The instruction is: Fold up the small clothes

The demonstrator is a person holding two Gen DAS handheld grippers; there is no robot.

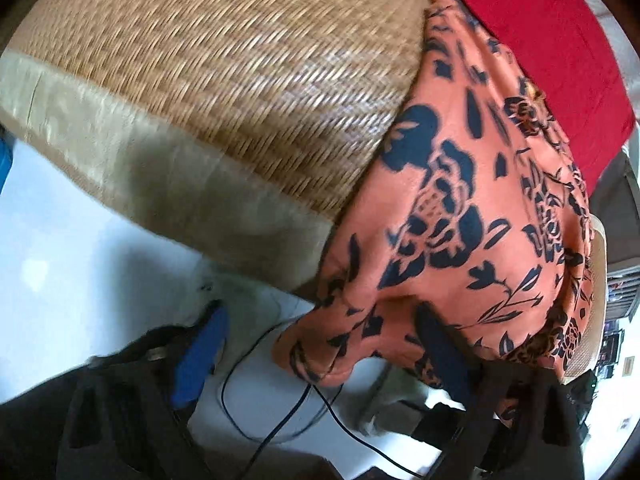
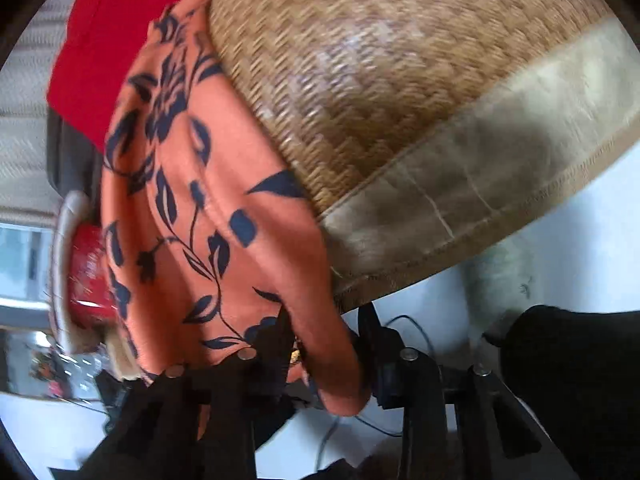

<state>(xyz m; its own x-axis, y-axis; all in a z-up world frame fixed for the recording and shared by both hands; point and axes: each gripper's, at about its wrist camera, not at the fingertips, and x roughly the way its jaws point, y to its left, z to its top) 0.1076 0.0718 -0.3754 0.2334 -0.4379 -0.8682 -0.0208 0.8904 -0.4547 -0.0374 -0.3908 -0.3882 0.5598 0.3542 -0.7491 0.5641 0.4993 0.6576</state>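
Observation:
An orange garment with dark blue flowers (image 1: pixel 472 200) lies along one side of a woven straw mat (image 1: pixel 224 80) and hangs over its edge. My left gripper (image 1: pixel 320 348) is open; its blue fingers (image 1: pixel 200 356) stand wide apart and the garment's hanging corner droops over the right finger. In the right wrist view the same garment (image 2: pixel 208 216) drapes down beside the mat (image 2: pixel 400 80). My right gripper (image 2: pixel 328 340) is shut on the garment's lower edge, cloth bunched between its black fingers.
A red cloth (image 1: pixel 552 40) lies on the mat beyond the garment; it also shows in the right wrist view (image 2: pixel 104 40). The mat has a beige fabric border (image 1: pixel 140 172). A black cable (image 1: pixel 280 412) runs over the white floor below. A red cylinder (image 2: pixel 86 276) sits at left.

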